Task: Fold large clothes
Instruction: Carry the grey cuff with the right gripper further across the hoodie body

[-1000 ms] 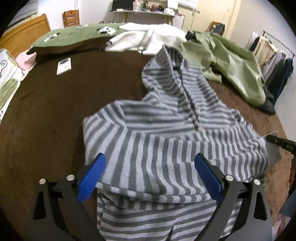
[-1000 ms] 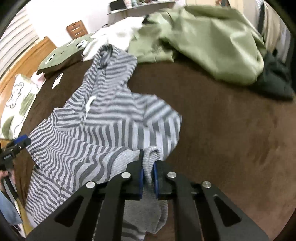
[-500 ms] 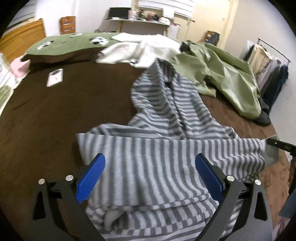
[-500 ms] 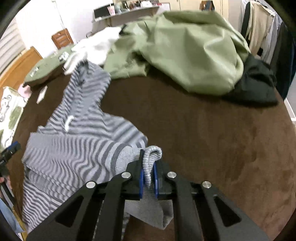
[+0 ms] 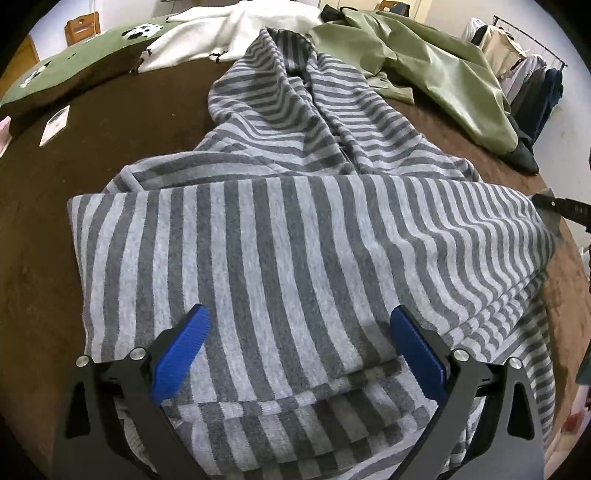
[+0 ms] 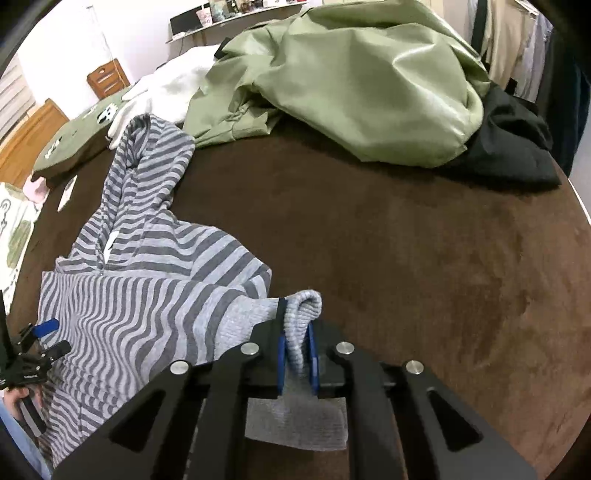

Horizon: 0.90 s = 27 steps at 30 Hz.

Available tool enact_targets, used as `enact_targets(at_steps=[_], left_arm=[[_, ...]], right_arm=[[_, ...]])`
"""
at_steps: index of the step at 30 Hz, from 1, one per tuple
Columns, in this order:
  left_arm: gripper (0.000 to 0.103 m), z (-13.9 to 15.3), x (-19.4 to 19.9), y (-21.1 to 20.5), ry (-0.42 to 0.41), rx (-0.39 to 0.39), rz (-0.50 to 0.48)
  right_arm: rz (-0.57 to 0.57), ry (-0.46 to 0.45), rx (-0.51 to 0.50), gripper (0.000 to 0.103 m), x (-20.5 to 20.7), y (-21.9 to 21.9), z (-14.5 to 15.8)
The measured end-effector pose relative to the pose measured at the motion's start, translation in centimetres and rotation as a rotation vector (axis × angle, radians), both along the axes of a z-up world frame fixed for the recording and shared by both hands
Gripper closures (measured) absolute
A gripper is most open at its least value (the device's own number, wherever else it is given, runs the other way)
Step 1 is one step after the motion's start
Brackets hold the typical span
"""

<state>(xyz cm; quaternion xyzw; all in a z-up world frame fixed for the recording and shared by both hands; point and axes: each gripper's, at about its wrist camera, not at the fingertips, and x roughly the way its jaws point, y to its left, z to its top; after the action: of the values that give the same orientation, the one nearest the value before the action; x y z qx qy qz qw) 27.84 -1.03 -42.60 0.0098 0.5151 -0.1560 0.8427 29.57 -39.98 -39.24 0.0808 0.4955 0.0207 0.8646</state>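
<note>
A grey-and-white striped hoodie [image 5: 295, 240] lies on the brown bed cover [image 6: 406, 240], hood pointing away from me. One sleeve is folded across its body toward the right. My left gripper [image 5: 299, 339] hovers open just above the folded sleeve, its blue pads wide apart with nothing pinched. My right gripper [image 6: 297, 345] is shut on the sleeve's plain grey ribbed cuff [image 6: 304, 306], which bulges up between the pads, right of the hoodie [image 6: 147, 295]. In the left wrist view the right gripper's black tip [image 5: 565, 210] shows at the right edge. The left gripper [image 6: 51, 338] appears at the right wrist view's left edge.
A crumpled olive-green jacket [image 6: 351, 81] and a black garment [image 6: 517, 147] lie at the bed's far right. A white garment [image 5: 240, 29] and green pillow [image 5: 74, 62] sit at the far end, a small card [image 5: 55, 120] at left. Clothes hang on a rack [image 5: 528, 62].
My left gripper has come down close over the hoodie. The sleeve, held by my right gripper, has been drawn across the body and now lies flatter. The right gripper shifted right with the cuff.
</note>
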Motion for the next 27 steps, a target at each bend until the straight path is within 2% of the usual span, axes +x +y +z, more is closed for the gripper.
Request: enact_targets(at_steps=[4, 10, 16, 18, 21, 24, 26, 27], left_arm=[[0.007, -0.3, 0.1, -0.1, 0.006, 0.006, 0.001], [0.007, 0.3, 0.4, 0.1, 0.010, -0.016, 0.031], [0.007, 1.9, -0.1, 0.4, -0.006, -0.047, 0.053], [0.007, 2.4, -0.6, 0.6, -0.013, -0.058, 0.062], [0.007, 2.9, -1.0, 0.9, -0.019, -0.070, 0.078], [0.007, 3.3, -1.4, 1.5, -0.024, -0.087, 0.100], [0.007, 3.4, -1.6, 1.8, -0.028, -0.096, 0.112], [0.007, 3.4, -1.6, 1.9, -0.029, -0.098, 0.116]], right_arm=[[0.002, 0.018, 0.002, 0.092, 0.2, -0.1, -0.3], [-0.008, 0.023, -0.029, 0.091, -0.2, 1.8, 2.8], [0.019, -0.002, 0.018, 0.084, -0.4, 7.2, 5.8], [0.042, -0.004, 0.030, 0.084, -0.2, 9.5, 5.7], [0.080, 0.023, 0.029, 0.083, 0.6, 13.1, 3.6], [0.097, 0.063, 0.045, 0.079, 1.3, 14.9, 1.2], [0.103, 0.070, 0.098, 0.058, 1.2, 15.2, 0.7], [0.101, 0.060, 0.130, 0.056, 0.9, 15.0, 1.1]])
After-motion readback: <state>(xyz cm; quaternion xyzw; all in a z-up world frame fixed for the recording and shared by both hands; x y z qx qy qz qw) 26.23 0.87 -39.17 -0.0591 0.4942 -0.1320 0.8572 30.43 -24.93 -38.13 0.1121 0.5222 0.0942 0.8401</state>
